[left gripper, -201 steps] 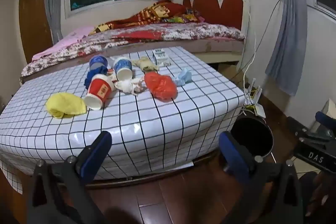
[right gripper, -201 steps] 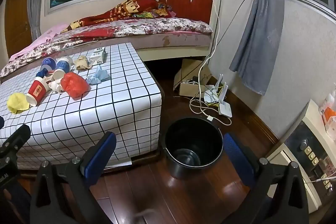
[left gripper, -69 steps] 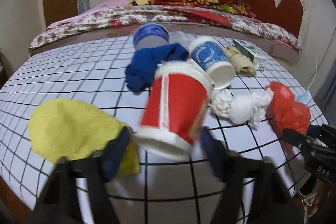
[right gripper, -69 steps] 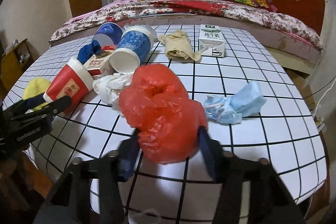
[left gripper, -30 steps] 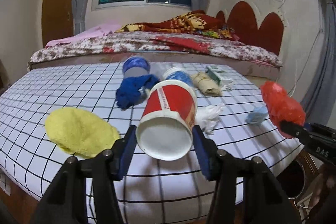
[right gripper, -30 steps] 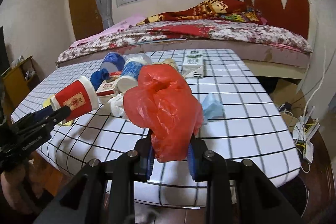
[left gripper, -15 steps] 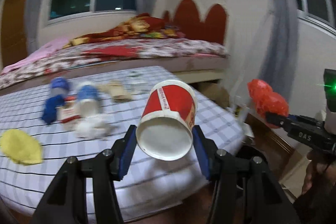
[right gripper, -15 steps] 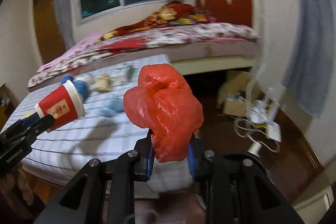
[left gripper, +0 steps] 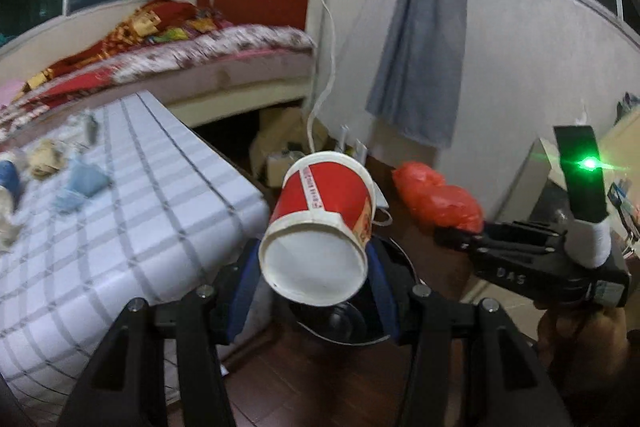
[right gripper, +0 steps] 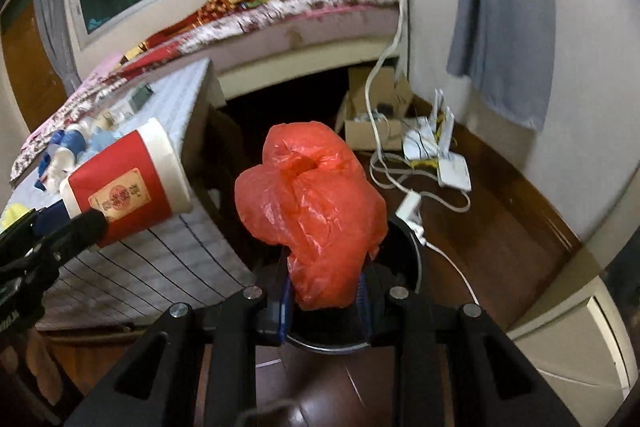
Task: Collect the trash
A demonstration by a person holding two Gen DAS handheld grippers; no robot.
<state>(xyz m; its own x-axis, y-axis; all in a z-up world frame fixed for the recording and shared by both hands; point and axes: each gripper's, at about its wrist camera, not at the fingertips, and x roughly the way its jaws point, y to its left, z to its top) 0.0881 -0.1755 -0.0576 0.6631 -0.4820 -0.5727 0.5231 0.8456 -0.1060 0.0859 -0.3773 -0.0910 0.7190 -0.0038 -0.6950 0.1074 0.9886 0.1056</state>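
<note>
My left gripper [left gripper: 314,279] is shut on a red and white paper cup [left gripper: 320,223], held on its side above a black bin [left gripper: 352,327] on the floor. My right gripper [right gripper: 324,291] is shut on a crumpled red plastic bag [right gripper: 316,203], held over the same bin [right gripper: 404,251], mostly hidden behind the bag. The cup [right gripper: 124,187] and left gripper show at the left of the right wrist view. The bag [left gripper: 436,199] and right gripper show at the right of the left wrist view.
The checked table [left gripper: 120,227] at left holds a blue wad [left gripper: 82,183], cups and other trash. Cables, a router [right gripper: 444,155] and a cardboard box [right gripper: 372,123] lie on the wood floor beyond the bin. A bed [right gripper: 300,15] stands behind.
Both grippers have swung right and down from over the table to above the bin, still holding the cup and the bag.
</note>
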